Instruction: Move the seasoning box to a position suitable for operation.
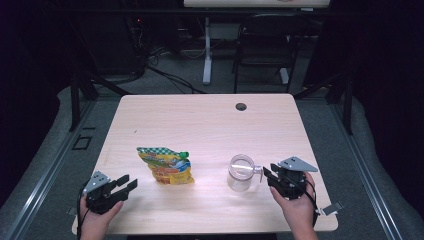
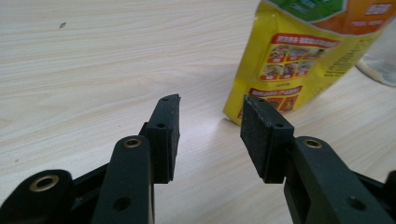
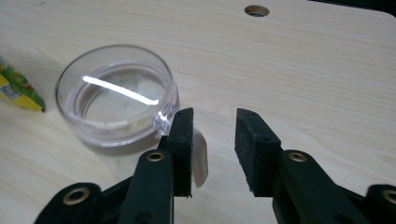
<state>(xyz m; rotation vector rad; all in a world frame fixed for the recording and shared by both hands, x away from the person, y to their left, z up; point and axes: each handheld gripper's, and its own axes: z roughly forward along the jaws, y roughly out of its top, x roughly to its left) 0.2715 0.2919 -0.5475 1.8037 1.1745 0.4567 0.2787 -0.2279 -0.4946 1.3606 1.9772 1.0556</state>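
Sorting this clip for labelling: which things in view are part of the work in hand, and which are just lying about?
In the work:
- clear glass mug, handle beside the open right claw
- yellow snack pouch, ahead of the open left claw

Lying about:
- black chair behind the table
- floor cables

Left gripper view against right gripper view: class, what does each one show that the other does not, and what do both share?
Left gripper view alone: the printed panels on the yellow snack pouch, standing close ahead of the open left gripper.

Right gripper view alone: the clear glass mug seen from above, its handle beside one jaw of the open right gripper, and the round hole in the table.

Both: the pale wooden table, two black jaws, nothing gripped.
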